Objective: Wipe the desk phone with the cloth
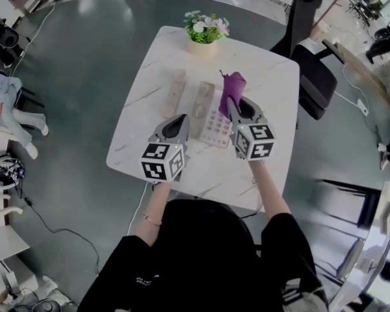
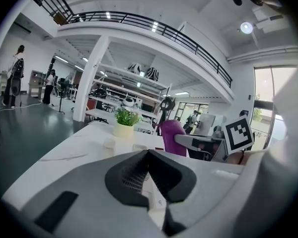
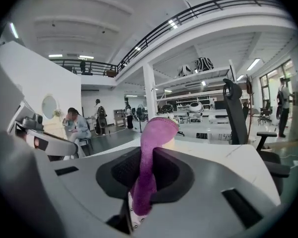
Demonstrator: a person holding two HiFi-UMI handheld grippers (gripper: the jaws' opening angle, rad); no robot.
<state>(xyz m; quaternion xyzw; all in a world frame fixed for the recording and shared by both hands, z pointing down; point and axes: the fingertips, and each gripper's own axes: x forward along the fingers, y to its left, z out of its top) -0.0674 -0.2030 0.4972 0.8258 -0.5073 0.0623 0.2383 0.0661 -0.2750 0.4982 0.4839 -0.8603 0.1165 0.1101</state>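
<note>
You are standing at a white table (image 1: 140, 112) in a big bright room with a dark floor. Your right gripper (image 1: 236, 109) is pinching the purple cloth (image 1: 233, 86), which is poking up past its fingers. Your left gripper (image 1: 180, 123) is closed tight on nothing. The desk phone (image 1: 214, 127) is lying just ahead, between both sets of fingers. To wipe well, try lowering the cloth onto the buttons and rubbing softly in slow lines. A flower pot (image 1: 205, 36) is sitting far beyond the fingers.
</note>
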